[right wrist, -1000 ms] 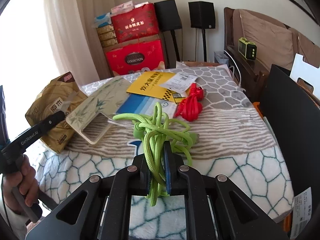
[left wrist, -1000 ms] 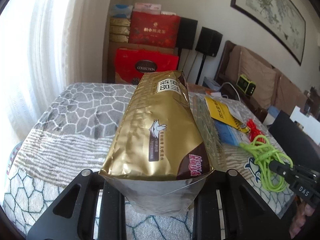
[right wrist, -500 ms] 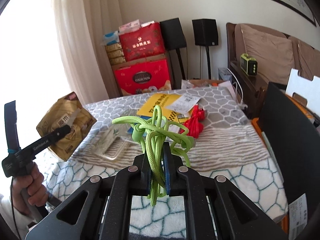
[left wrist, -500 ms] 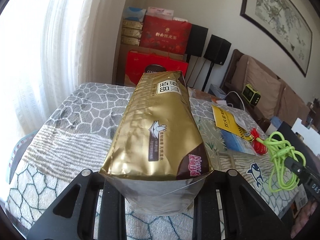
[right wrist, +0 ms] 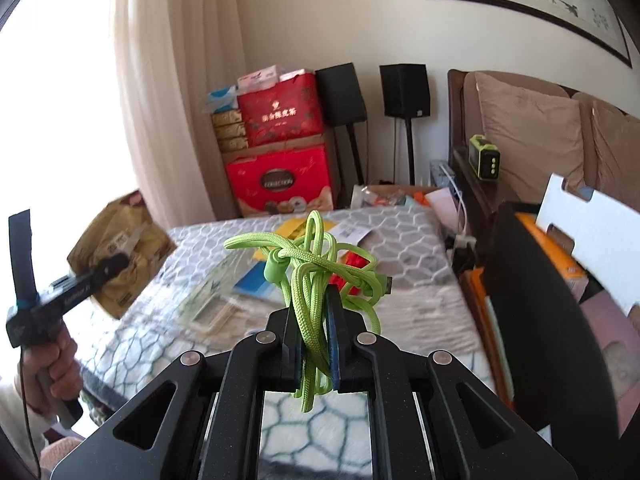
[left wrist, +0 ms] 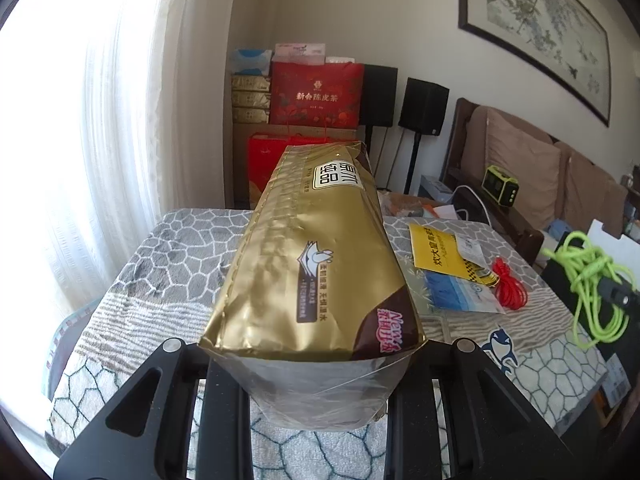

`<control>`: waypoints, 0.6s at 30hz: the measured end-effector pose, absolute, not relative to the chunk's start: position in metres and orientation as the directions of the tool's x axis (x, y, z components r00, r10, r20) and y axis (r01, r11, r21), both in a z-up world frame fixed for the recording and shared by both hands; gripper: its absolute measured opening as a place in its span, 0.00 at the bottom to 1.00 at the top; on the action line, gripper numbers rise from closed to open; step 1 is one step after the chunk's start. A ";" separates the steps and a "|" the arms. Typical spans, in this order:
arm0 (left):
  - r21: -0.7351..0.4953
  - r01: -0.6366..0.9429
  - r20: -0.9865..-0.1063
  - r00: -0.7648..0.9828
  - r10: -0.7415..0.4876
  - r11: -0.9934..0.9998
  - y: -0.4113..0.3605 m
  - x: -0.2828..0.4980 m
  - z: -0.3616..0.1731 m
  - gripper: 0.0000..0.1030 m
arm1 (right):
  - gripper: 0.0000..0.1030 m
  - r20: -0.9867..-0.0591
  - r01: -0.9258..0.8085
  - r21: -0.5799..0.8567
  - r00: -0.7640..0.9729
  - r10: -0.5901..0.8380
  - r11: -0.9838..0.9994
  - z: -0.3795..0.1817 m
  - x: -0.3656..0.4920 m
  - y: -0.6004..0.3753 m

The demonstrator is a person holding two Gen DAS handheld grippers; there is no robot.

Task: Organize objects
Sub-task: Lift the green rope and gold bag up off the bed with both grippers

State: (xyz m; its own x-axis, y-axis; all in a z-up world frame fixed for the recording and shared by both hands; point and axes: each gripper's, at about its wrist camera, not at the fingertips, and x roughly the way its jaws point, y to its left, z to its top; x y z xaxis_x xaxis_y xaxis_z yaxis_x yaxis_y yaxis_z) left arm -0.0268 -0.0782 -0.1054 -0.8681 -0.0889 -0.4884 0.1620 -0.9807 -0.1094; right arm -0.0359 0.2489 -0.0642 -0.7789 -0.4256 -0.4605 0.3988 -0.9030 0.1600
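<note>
My left gripper is shut on a gold snack bag and holds it in the air above the bed. It also shows in the right wrist view at the left, with the left gripper in a hand. My right gripper is shut on a bundle of green cord, lifted above the bed; the cord shows in the left wrist view at the right. A red cord coil, a yellow packet and a blue packet lie on the blanket.
The bed with a grey patterned blanket fills the middle. A leaf-print pouch lies on it. Red gift boxes and black speakers stand at the back wall. A black panel stands at the right. Curtains hang on the left.
Both grippers have risen and drawn back from the bed with their loads. The green cord has left the blanket. The bag stays gripped.
</note>
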 end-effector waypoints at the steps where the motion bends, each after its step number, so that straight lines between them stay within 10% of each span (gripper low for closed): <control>1: -0.107 0.162 -0.490 -0.867 -0.090 -0.981 -0.077 -0.027 -0.105 0.23 | 0.08 -0.457 0.401 0.163 -0.779 -0.430 -0.901 -0.062 -0.038 0.251; 18: -0.065 0.160 -0.466 -0.878 -0.111 -0.985 -0.056 -0.027 -0.089 0.23 | 0.08 -0.427 0.490 0.105 -0.764 -0.484 -0.865 -0.043 -0.006 0.271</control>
